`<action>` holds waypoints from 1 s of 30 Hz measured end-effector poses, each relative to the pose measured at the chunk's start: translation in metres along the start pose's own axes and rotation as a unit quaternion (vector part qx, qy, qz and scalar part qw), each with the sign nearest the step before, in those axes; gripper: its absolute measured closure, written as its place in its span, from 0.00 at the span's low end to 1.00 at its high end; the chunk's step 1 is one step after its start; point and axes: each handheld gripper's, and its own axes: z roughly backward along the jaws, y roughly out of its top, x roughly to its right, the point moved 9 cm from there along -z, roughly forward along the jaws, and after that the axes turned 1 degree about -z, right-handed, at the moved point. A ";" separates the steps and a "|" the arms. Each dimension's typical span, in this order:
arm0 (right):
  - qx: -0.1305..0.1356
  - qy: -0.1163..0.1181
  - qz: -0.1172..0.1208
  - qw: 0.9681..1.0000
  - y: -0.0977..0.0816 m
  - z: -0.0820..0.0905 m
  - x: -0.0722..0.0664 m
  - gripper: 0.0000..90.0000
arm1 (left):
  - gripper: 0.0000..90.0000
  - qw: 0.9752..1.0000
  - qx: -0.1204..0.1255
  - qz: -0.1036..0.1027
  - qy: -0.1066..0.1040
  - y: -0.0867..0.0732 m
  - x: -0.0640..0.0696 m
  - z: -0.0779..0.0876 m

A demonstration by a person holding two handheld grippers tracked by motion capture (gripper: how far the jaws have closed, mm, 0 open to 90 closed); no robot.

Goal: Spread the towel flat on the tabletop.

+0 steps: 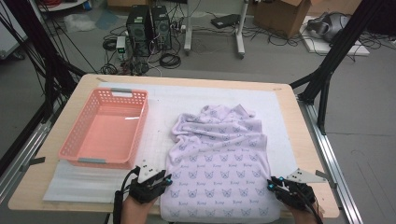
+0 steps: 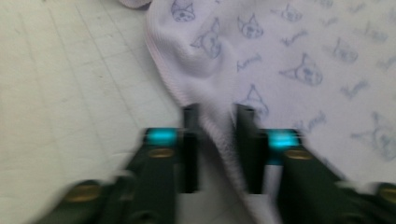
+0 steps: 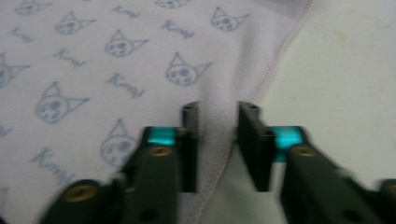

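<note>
A pale lilac garment [image 1: 219, 158] printed with small cat faces lies on the white mat, its far end crumpled and its near part spread flat. My left gripper [image 1: 169, 178] sits at the garment's near left edge. In the left gripper view the gripper [image 2: 217, 116] is shut on a raised fold of the hem of the garment [image 2: 289, 56]. My right gripper [image 1: 270, 184] is at the near right edge. In the right gripper view the gripper [image 3: 219, 114] pinches the stitched border of the garment [image 3: 116, 56].
A pink plastic basket [image 1: 140, 126] stands on the left side of the white foam mat [image 1: 159, 100], with nothing in it. The wooden table [image 1: 303, 140] ends close behind my hands. Computers, cables and boxes sit on the floor beyond the far edge.
</note>
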 end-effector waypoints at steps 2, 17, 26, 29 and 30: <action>-0.003 0.002 0.008 1.000 -0.001 0.002 -0.003 0.95 | 0.96 1.000 -0.003 0.004 0.002 -0.003 0.001 0.005; 0.001 0.032 -0.007 0.999 -0.017 0.032 -0.013 0.72 | 0.73 0.999 0.038 0.020 -0.034 -0.010 0.017 0.032; 0.009 -0.034 -0.015 0.999 0.008 0.002 0.004 0.70 | 0.57 0.998 0.022 0.060 -0.016 0.009 -0.004 -0.004; -0.006 -0.036 -0.014 0.999 0.006 -0.007 0.006 0.76 | 0.63 0.999 0.003 0.042 -0.013 0.007 0.000 -0.008; -0.002 -0.031 -0.017 0.999 0.006 -0.006 0.004 0.84 | 0.71 0.999 0.001 0.032 -0.006 0.005 0.002 -0.007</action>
